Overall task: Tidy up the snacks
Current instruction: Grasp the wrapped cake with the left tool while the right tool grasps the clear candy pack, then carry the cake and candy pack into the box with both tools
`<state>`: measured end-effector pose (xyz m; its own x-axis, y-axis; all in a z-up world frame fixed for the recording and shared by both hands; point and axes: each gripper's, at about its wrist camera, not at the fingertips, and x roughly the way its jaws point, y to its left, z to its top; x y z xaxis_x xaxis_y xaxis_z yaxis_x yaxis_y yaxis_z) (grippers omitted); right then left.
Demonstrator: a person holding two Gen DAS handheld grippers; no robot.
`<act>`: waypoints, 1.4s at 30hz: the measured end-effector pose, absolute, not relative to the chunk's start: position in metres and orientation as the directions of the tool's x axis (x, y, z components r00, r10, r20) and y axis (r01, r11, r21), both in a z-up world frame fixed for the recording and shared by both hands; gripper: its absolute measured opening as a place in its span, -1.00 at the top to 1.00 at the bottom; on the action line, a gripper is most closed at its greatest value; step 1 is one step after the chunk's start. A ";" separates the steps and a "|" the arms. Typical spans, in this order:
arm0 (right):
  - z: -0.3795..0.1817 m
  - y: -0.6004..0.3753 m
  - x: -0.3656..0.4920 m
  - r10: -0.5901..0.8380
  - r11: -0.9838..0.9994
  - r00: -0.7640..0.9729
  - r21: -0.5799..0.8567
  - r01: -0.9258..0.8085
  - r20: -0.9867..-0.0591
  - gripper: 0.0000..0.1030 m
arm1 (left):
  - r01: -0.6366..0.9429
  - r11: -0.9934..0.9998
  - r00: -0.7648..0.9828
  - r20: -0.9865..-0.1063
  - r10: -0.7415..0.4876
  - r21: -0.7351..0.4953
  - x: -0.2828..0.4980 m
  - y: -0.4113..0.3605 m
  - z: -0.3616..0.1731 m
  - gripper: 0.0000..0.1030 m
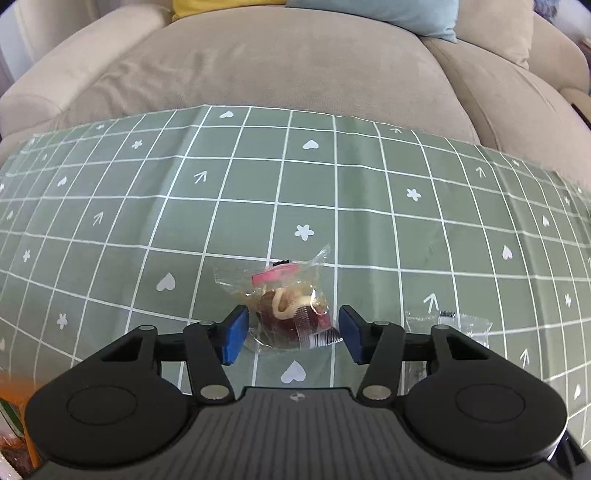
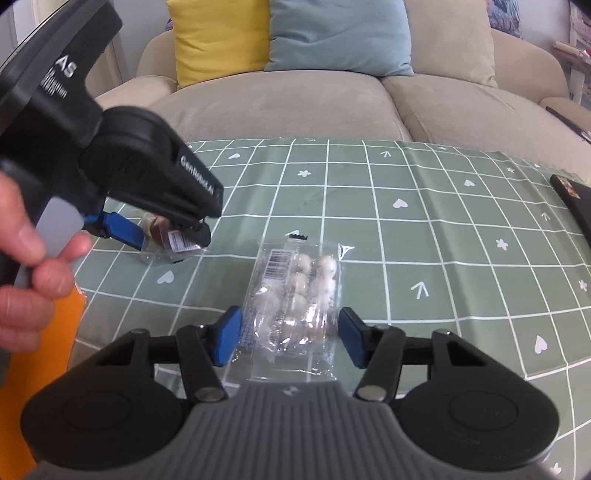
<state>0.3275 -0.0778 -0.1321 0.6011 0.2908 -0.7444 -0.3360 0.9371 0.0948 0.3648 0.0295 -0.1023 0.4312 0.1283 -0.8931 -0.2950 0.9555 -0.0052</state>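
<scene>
A clear packet of red and cream gummy sweets (image 1: 291, 314) lies on the green checked tablecloth (image 1: 332, 192). My left gripper (image 1: 291, 334) is open, its blue pads on either side of the packet's near end. It also shows in the right wrist view (image 2: 168, 236), around the same packet (image 2: 166, 240). A clear packet of pale round sweets (image 2: 295, 295) lies lengthwise on the cloth. My right gripper (image 2: 290, 338) is open, with its pads on either side of this packet. This packet's edge shows in the left wrist view (image 1: 450, 325), right of the left gripper.
A beige sofa (image 2: 295, 103) with yellow (image 2: 218, 37) and light blue (image 2: 332, 33) cushions stands behind the table. A dark flat object (image 2: 576, 206) lies at the table's right edge. An orange container (image 2: 33, 369) is at the near left.
</scene>
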 end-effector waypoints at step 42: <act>0.008 -0.116 0.208 0.462 0.887 0.740 0.241 -0.394 -0.489 0.01 | -0.159 0.985 0.790 -0.607 0.089 -0.062 0.153 0.021 0.046 0.10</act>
